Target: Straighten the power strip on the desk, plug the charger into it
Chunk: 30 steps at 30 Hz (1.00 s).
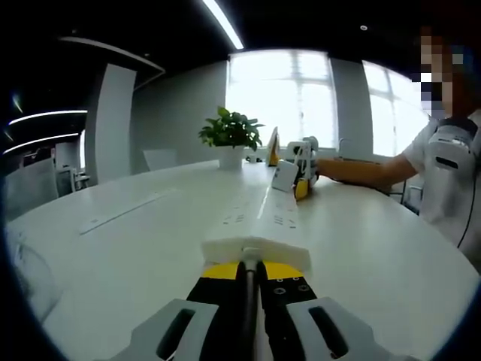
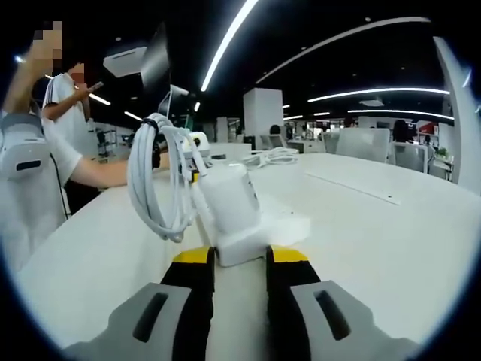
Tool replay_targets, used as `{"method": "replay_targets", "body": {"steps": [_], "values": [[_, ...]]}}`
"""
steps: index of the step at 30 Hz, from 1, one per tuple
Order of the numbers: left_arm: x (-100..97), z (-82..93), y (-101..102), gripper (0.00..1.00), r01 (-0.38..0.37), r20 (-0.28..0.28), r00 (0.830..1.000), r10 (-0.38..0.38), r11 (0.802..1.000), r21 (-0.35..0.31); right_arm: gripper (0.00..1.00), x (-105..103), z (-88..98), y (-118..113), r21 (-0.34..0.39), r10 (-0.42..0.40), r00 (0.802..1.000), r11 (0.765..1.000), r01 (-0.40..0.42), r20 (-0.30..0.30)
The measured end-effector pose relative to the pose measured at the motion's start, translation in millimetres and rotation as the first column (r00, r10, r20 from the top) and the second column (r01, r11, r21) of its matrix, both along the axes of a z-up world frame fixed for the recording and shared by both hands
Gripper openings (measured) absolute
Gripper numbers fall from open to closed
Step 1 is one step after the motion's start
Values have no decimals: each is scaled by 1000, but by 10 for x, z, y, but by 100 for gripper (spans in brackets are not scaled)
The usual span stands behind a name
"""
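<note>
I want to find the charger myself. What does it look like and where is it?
Look at the big white desk. The right tongs are shut on the charger, a smooth white block standing at one end of the long flat power strip. A coiled white cable loops beside it, which the strip lacks.

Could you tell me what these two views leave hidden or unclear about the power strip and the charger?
- Left gripper view: the power strip's near end is pinched in the left claw; its sockets are too small to count.
- Left gripper view: the right claw at the far end hides the strip there.
- Right gripper view: the charger's prongs are hidden behind its body and the right claw.
- Right gripper view: the coiled cable hides the left claw.
</note>
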State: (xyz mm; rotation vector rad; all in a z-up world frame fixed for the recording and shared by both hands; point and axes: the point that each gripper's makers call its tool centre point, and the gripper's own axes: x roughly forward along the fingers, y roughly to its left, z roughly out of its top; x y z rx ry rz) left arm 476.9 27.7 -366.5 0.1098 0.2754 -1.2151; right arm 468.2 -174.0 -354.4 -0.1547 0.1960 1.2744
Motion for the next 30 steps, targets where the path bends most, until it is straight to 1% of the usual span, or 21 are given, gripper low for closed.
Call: {"method": "replay_targets", "body": {"steps": [14,24,30], "values": [[-39,-5,24,12,9,-7,1000,-9,1000,5,25,-59,-1,32,-3,19,1000,1000,-19,-7],[-58,-4,30,12,18,-7,1000,-18,1000,7,25,-29,2,22,-11,8,1000,1000,-8,20],[-81,0,25,12,15,-6,1000,-15,1000,7,25,-28,8,19,-7,4,1000,1000,-4,23]]}}
